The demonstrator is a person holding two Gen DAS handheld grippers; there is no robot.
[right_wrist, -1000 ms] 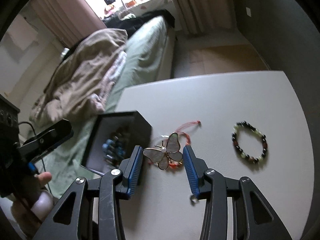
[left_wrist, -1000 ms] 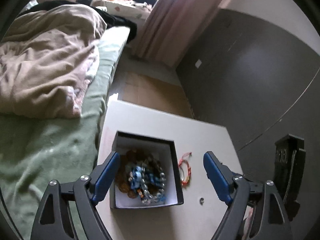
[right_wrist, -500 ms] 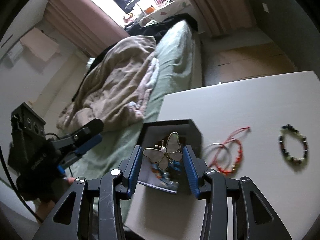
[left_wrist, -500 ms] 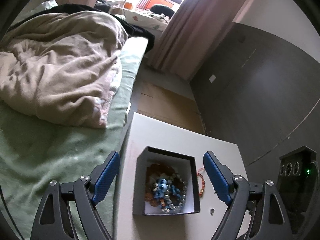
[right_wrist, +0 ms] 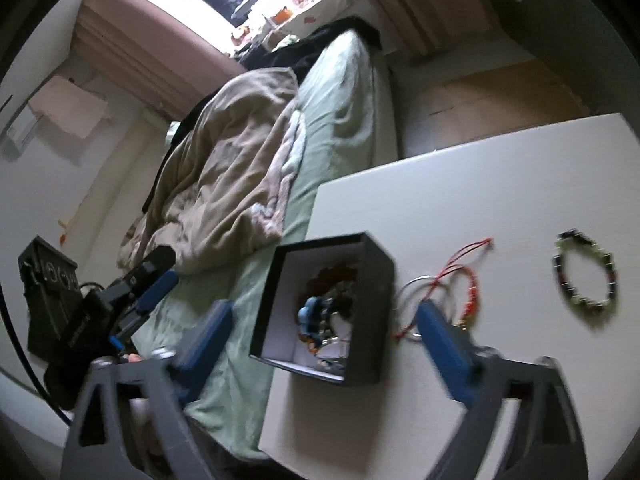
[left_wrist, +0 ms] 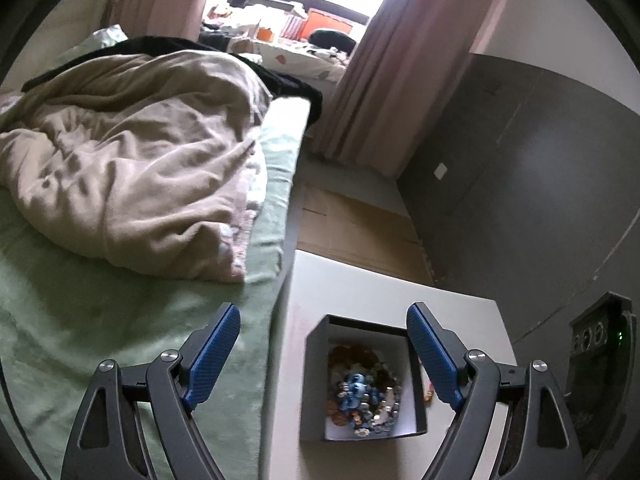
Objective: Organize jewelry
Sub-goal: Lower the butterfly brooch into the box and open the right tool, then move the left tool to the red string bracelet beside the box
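Right tongs (right_wrist: 324,332) have just been opening over the black jewelry box (right_wrist: 372,264), nothing between them now, so this looks like a drop-off. Left tongs (left_wrist: 324,354) hang wide and empty. Next grab: red string bracelet (right_wrist: 466,284) right of the box, or beaded bracelet (right_wrist: 586,274) further right on the counter (right_wrist: 500,184).

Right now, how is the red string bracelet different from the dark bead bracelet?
The red bracelet is thin cord with small beads and a loose tail; the bead bracelet is a chunky ring of dark and pale beads. The red bracelet lies right beside the box; the bead bracelet lies farther off, alone. Both rest on the white table, outside the box.
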